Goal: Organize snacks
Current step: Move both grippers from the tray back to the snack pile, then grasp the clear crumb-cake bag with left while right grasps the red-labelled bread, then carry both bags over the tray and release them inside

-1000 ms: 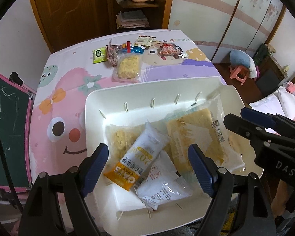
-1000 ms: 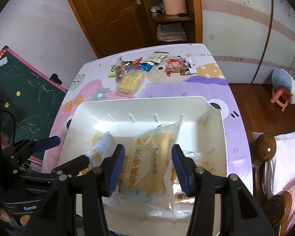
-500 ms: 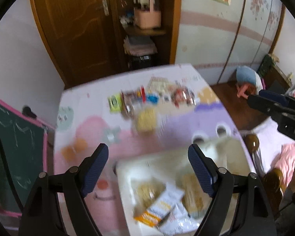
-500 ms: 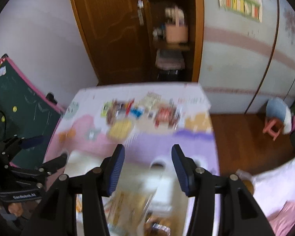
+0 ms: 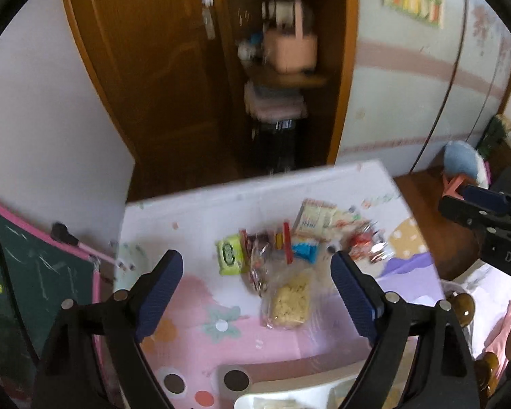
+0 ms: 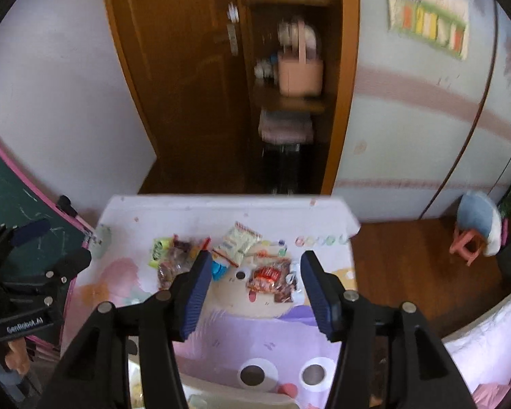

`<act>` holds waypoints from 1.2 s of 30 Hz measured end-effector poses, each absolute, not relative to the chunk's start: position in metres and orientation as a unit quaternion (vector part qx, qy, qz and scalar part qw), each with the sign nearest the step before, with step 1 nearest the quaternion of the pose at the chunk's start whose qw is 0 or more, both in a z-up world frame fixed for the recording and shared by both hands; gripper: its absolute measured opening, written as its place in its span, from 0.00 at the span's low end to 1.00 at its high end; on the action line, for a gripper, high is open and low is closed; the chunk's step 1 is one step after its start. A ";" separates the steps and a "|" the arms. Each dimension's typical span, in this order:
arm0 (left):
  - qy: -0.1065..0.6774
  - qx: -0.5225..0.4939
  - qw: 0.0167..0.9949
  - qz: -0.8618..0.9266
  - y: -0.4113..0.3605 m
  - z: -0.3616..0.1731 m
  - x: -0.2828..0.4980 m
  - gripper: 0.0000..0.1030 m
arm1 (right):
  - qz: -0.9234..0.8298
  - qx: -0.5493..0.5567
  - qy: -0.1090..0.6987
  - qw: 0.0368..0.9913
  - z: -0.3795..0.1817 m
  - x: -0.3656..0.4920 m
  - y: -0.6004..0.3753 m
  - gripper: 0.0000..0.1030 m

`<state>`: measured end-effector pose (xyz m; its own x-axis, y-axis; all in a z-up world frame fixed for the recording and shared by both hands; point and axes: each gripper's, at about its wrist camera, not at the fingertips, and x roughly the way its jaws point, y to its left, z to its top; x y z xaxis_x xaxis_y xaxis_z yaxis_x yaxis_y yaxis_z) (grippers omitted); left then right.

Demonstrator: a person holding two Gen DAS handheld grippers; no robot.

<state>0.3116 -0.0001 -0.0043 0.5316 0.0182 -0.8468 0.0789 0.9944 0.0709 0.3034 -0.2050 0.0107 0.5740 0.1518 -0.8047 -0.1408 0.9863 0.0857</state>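
Observation:
Loose snack packets lie at the far end of the cartoon-print table [image 5: 194, 310]: a green packet [image 5: 229, 259], a clear bag of yellow crackers [image 5: 289, 301], a red packet [image 6: 271, 277] and a pale packet [image 6: 238, 243]. The white tray's rim [image 5: 289, 392] shows at the bottom edge, with packets inside. My left gripper [image 5: 255, 298] is open and empty, held high over the table. My right gripper [image 6: 255, 293] is open and empty, also raised; it shows at the right of the left wrist view [image 5: 487, 218].
A green chalkboard [image 5: 24, 293] stands against the table's left side. A wooden door [image 6: 177, 78] and shelf with a pink basket [image 6: 299, 71] are behind the table. A small stool [image 6: 477, 231] stands on the floor at right. A bed [image 6: 487, 341] is at lower right.
Both grippers have lifted and tilted up from over the tray. The view now takes in the far snack pile and the room; the tray has dropped to the bottom edge.

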 end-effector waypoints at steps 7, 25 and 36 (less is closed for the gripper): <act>0.586 0.035 0.809 -0.013 -0.003 -0.120 0.345 0.85 | 0.070 0.067 0.543 0.834 -0.098 0.364 -0.209 0.52; 0.652 -0.006 0.758 -0.021 -0.015 -0.213 0.350 0.83 | 0.022 0.024 0.597 0.802 -0.210 0.394 -0.176 0.50; 0.644 -0.027 0.762 -0.063 -0.020 -0.188 0.330 0.37 | 0.070 0.041 0.579 0.812 -0.180 0.362 -0.179 0.44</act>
<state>0.3303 -0.0202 -0.1884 0.1635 -0.1316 -0.9777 0.0614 0.9905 -0.1230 0.3624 -0.1789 -0.1804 0.3204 0.1601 -0.9337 -0.0662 0.9870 0.1465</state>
